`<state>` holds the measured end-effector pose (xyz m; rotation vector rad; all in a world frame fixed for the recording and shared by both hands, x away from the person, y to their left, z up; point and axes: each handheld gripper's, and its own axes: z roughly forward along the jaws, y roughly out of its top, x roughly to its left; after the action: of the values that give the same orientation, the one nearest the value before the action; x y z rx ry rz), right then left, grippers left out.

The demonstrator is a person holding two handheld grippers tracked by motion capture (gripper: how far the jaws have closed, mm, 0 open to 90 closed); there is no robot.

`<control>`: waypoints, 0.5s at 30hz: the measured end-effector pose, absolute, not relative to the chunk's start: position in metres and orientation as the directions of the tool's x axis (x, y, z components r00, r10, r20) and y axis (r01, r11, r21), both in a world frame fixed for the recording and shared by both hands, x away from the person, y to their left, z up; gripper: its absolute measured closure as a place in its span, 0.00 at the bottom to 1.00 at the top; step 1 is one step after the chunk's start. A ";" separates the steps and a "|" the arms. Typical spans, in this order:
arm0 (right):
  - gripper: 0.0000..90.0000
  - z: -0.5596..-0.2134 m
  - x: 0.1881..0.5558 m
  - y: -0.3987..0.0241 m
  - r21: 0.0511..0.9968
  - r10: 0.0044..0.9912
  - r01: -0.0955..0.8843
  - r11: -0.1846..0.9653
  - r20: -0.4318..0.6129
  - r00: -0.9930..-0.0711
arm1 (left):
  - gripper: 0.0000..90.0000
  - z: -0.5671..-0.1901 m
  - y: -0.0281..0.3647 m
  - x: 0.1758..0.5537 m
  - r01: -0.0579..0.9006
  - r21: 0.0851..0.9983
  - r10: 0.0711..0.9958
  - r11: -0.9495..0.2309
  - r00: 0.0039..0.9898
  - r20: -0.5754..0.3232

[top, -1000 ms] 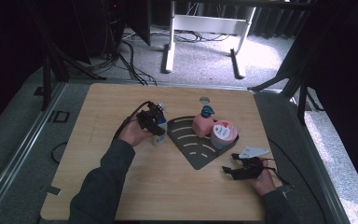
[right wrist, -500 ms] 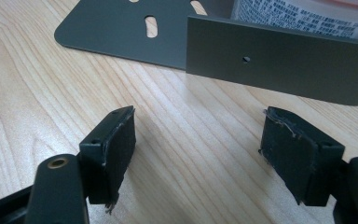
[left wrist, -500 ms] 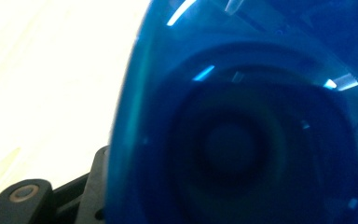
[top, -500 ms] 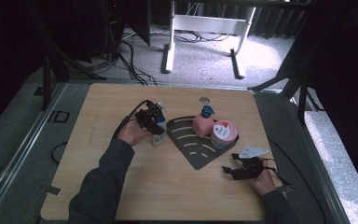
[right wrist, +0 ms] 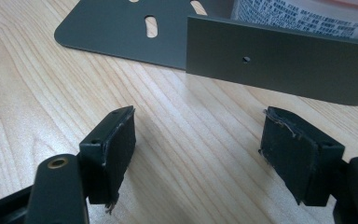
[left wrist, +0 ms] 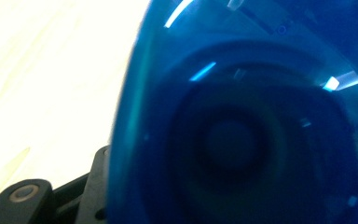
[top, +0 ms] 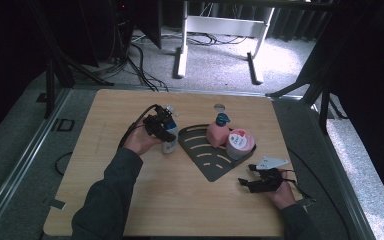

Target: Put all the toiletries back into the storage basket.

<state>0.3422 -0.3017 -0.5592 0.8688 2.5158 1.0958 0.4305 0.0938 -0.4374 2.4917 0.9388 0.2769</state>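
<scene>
Resting on the wooden table (top: 130, 210) at the near right, the right gripper (top: 247, 182) lies with its jaws spread wide and nothing between them; its pads (right wrist: 116, 144) sit apart over bare wood, just short of the wall of the dark grey corner rack (right wrist: 279, 65). Farther in, at the left, the left gripper (top: 164, 131) is clenched on the white and blue bottle (top: 170, 142), which stands upright on the table just beside the rack's left edge. In the left gripper view the bottle's glossy blue surface (left wrist: 242, 121) sits right against the lens. On the rack stand a pink pump bottle (top: 217, 132) and a pink-lidded tub (top: 239, 142), touching. The tub's label print is too small to read.
</scene>
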 end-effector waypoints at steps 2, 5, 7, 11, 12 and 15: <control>0.29 -0.559 0.342 -0.302 0.733 0.618 0.419 0.536 -0.002 -0.787 | 0.61 -0.433 0.093 0.430 0.567 0.493 0.664 -0.660 0.747 0.029; 0.29 -0.559 0.342 -0.302 0.733 0.618 0.419 0.536 -0.002 -0.787 | 0.61 -0.430 0.092 0.429 0.563 0.498 0.661 -0.660 0.750 0.029; 0.29 -0.559 0.342 -0.302 0.733 0.618 0.420 0.536 -0.001 -0.787 | 0.61 -0.428 0.091 0.429 0.559 0.500 0.660 -0.661 0.751 0.032; 0.29 -0.559 0.342 -0.302 0.733 0.617 0.419 0.536 -0.001 -0.787 | 0.61 -0.423 0.089 0.430 0.554 0.509 0.655 -0.659 0.755 0.027; 0.29 -0.559 0.342 -0.302 0.733 0.618 0.420 0.536 -0.001 -0.787 | 0.61 -0.423 0.089 0.430 0.554 0.511 0.655 -0.657 0.755 0.024; 0.29 -0.559 0.342 -0.302 0.733 0.617 0.420 0.536 -0.001 -0.787 | 0.61 -0.422 0.089 0.430 0.554 0.512 0.656 -0.657 0.755 0.024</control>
<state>0.3423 -0.3018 -0.5592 0.8688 2.5161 1.0962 0.4296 0.0890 -0.4218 2.4684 0.9129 0.2839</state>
